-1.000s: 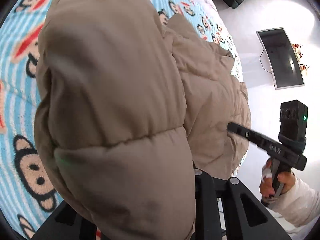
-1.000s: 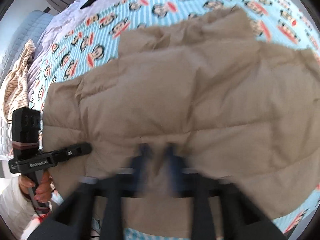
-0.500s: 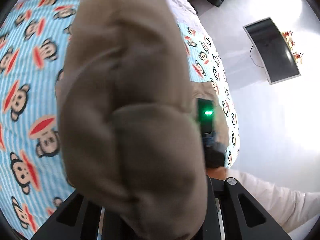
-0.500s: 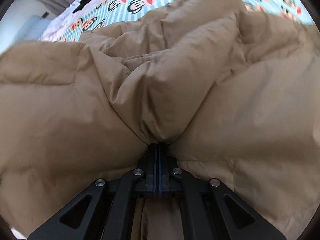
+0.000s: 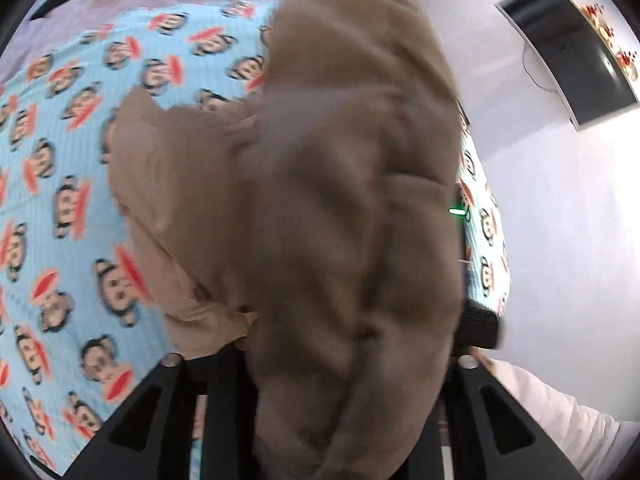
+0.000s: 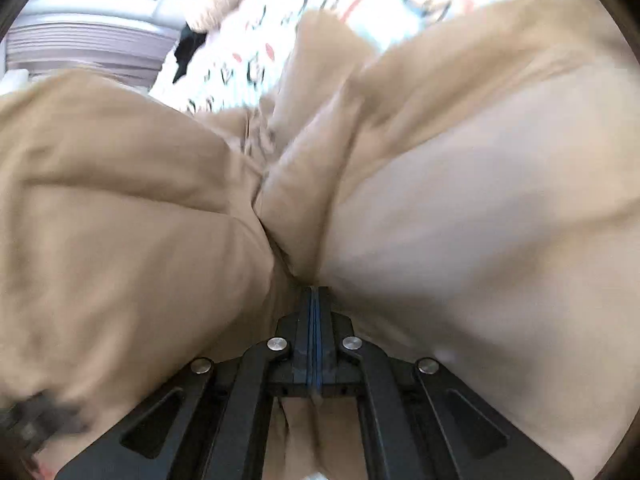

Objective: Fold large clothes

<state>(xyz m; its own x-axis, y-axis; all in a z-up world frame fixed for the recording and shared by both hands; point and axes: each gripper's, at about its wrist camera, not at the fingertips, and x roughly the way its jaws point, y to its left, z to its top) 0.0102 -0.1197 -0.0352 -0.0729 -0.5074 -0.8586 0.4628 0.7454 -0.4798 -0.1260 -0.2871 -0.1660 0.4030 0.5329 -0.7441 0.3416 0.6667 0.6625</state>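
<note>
Both your grippers hold the tan puffy jacket [image 5: 340, 200] up above the bed [image 5: 72, 168].

Your right gripper [image 6: 318, 296] has its jaws closed on a fold of the jacket. Your left gripper [image 5: 320, 420] is buried in bunched fabric, so you cannot tell how its jaws stand.
</note>
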